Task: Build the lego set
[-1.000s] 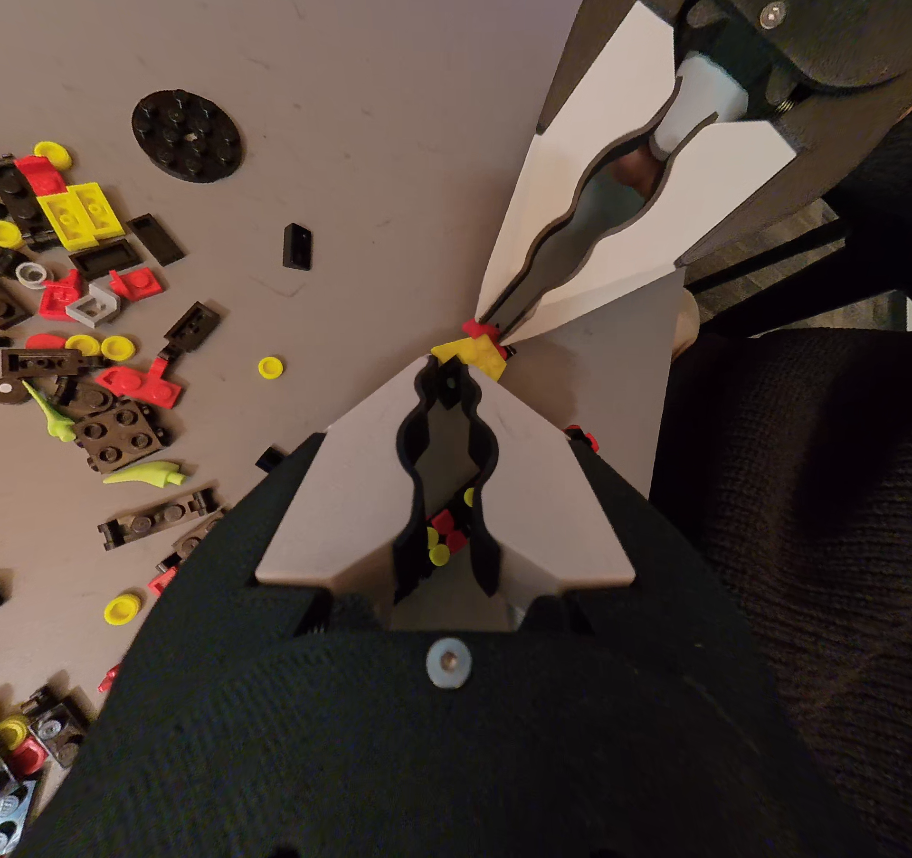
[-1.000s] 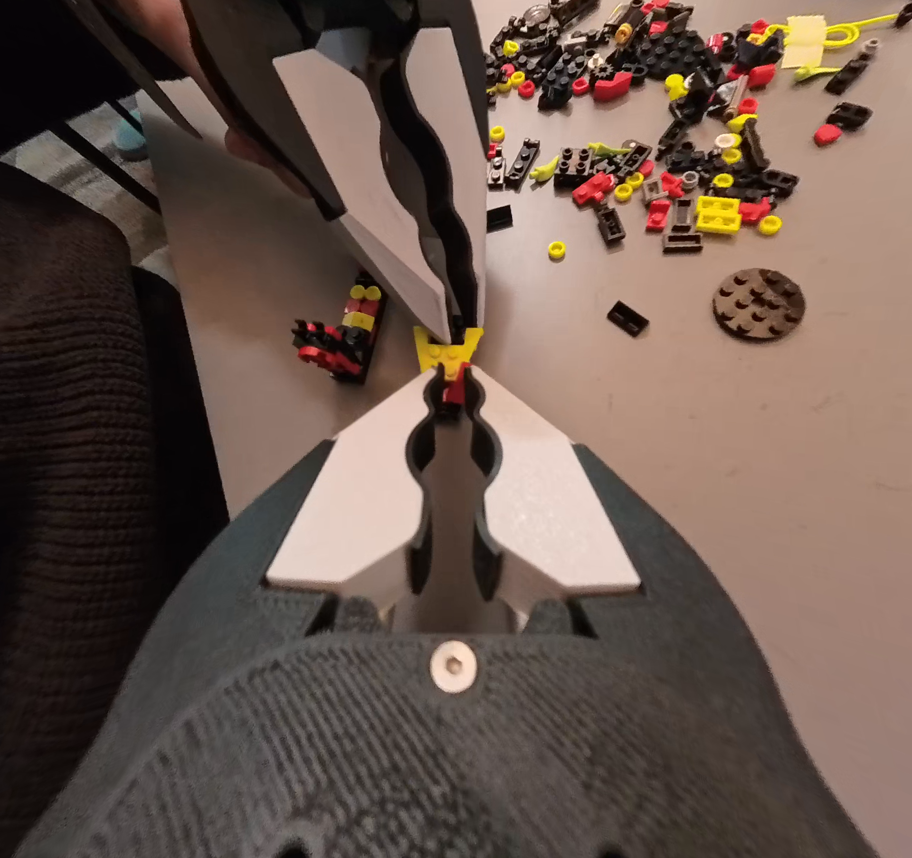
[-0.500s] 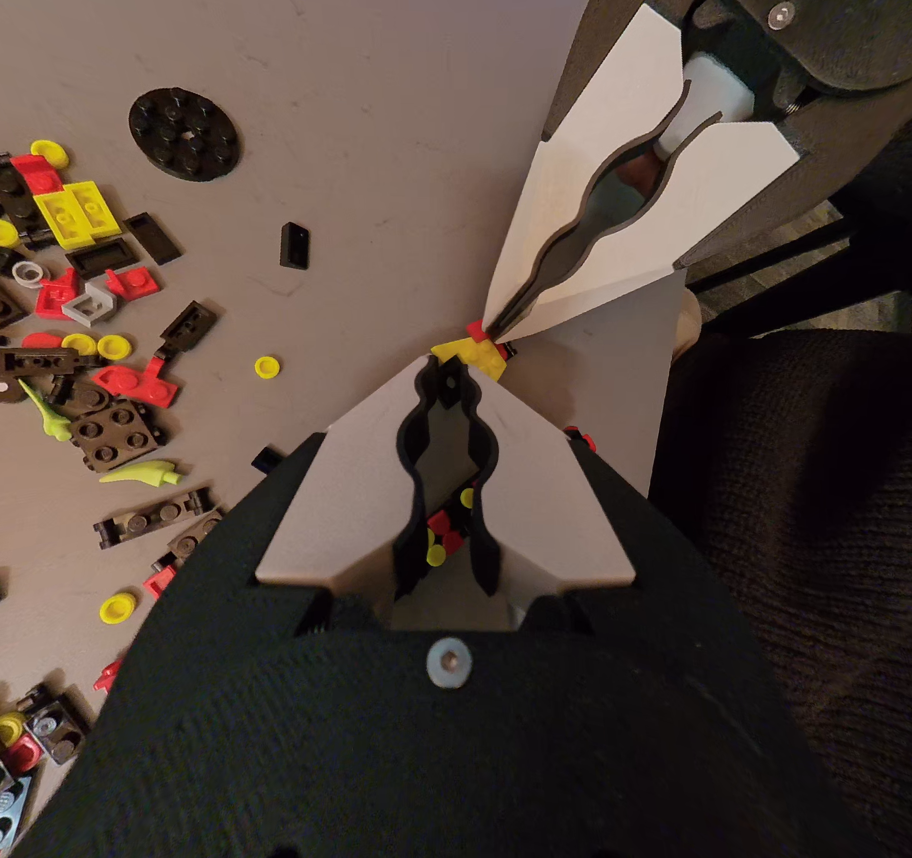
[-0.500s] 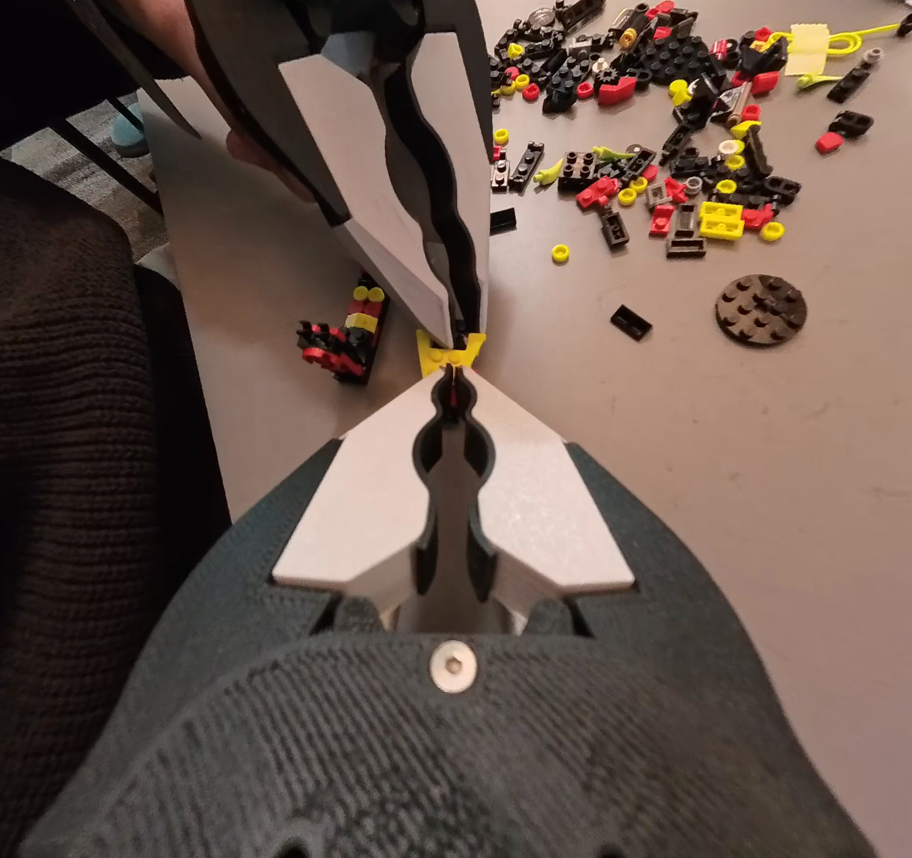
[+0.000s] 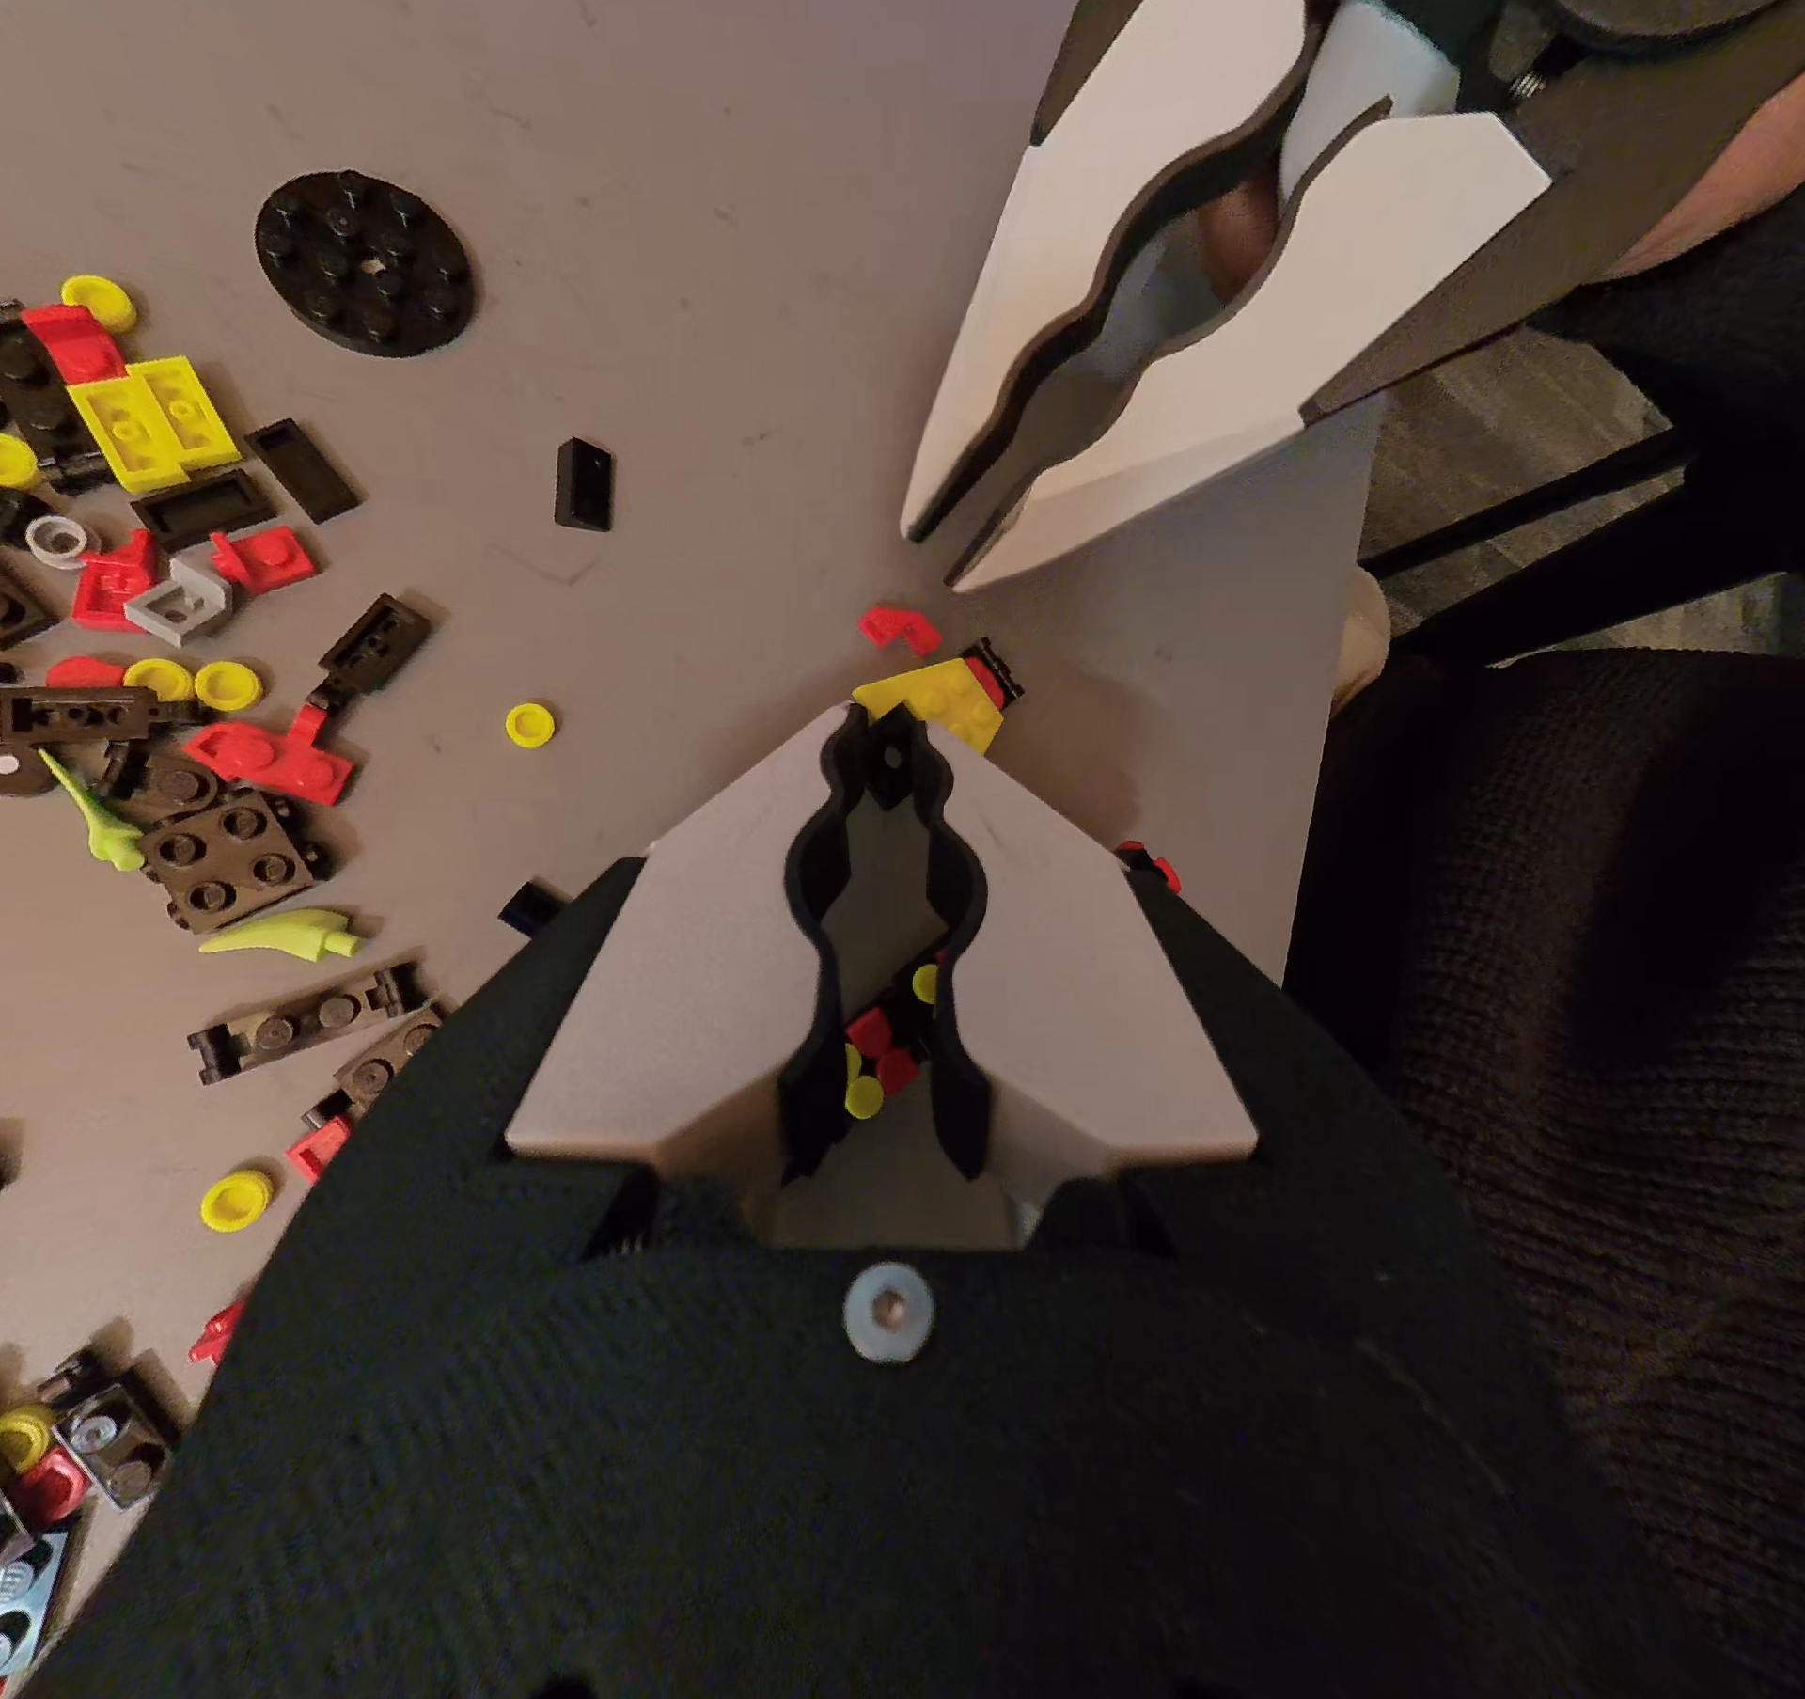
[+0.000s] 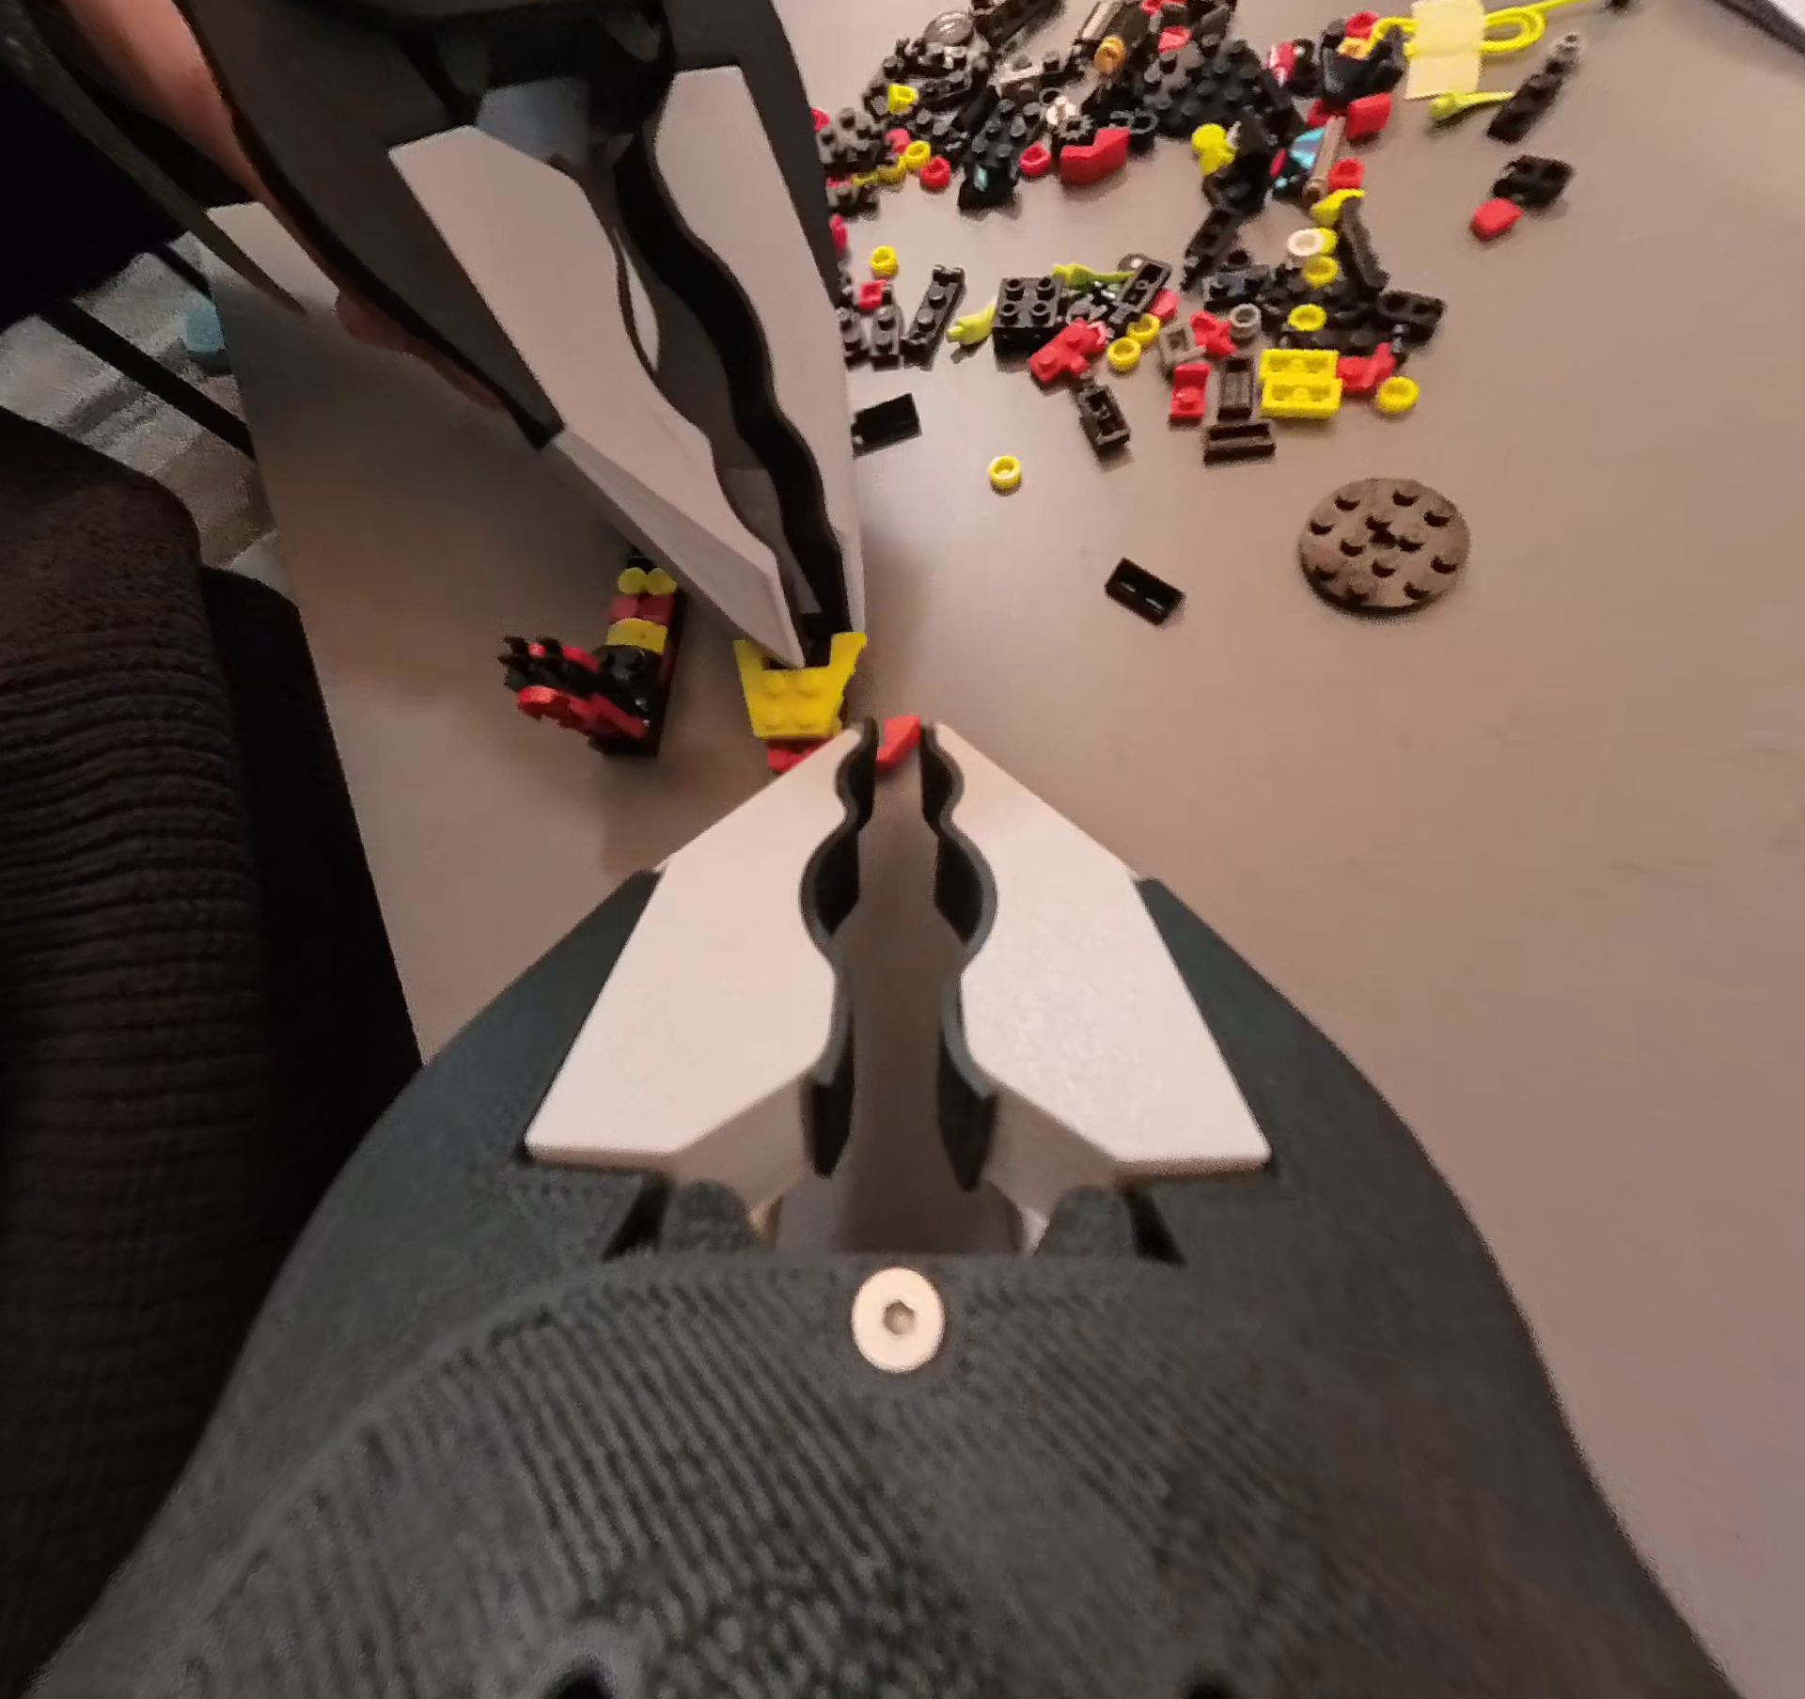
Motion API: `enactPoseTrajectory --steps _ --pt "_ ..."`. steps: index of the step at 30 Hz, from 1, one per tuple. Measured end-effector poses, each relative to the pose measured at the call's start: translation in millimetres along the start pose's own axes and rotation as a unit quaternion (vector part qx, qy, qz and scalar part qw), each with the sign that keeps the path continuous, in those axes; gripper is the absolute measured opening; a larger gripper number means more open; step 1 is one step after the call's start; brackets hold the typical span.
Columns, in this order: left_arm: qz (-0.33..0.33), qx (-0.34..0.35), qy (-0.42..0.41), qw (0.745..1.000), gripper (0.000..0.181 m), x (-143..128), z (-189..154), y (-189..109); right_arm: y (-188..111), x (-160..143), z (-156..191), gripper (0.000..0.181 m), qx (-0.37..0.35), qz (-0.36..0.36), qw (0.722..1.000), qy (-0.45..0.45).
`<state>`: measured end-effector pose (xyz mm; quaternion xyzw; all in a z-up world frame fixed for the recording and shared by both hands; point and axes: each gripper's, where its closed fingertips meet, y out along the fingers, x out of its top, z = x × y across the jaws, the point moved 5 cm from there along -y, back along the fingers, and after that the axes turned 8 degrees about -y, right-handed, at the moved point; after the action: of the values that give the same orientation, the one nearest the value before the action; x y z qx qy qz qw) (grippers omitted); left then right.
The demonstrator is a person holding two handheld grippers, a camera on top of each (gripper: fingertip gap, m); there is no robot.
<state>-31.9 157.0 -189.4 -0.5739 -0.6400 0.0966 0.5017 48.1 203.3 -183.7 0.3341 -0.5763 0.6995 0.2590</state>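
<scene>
My left gripper [image 5: 887, 736] is shut on a small build of a yellow wedge plate [image 5: 940, 700] with black and red parts, held just above the grey table [image 5: 742, 187]. In the right wrist view this left gripper [image 6: 825, 646] comes in from the top onto the yellow wedge plate [image 6: 791, 700]. My right gripper [image 6: 894, 736] is slightly open and empty. A small red piece [image 6: 897, 739] lies loose just beyond its tips. In the left wrist view the red piece [image 5: 899, 628] sits between the wedge and the right gripper [image 5: 936, 558].
A black, red and yellow partial model [image 6: 606, 665] stands near the table's edge. A black round plate [image 6: 1382, 543], a black tile [image 6: 1143, 589] and a yellow round stud [image 6: 1004, 472] lie apart. A pile of loose pieces [image 6: 1172, 206] is farther off. A person's dark knit clothing [image 5: 1563, 1115] borders the table. Less than 4 cm separates the two grippers' tips. About 6 cm separates my right fingertips from the black tile [image 6: 1143, 589]. The left camera catches it too, in the left wrist view [image 5: 578, 495].
My right gripper has opened and drawn back from the yellow wedge. The red piece it pressed there now lies loose. My left gripper still holds the wedge build.
</scene>
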Motion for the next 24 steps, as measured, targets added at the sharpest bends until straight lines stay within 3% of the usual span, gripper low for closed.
enactPoseTrajectory --steps 11,17,24 --pt "-0.012 -0.019 -0.009 1.0 0.009 4 -1 -7 13 -7 1 0.022 0.008 0.031 0.999 -0.014" --pt "-0.056 -0.043 -0.011 0.997 0.015 14 -2 -16 16 -5 2 0.009 0.003 0.035 0.999 -0.025" --pt "-0.102 0.014 0.093 0.99 0.02 20 -4 -18 3 9 2 0.008 0.028 -0.033 0.999 0.021"
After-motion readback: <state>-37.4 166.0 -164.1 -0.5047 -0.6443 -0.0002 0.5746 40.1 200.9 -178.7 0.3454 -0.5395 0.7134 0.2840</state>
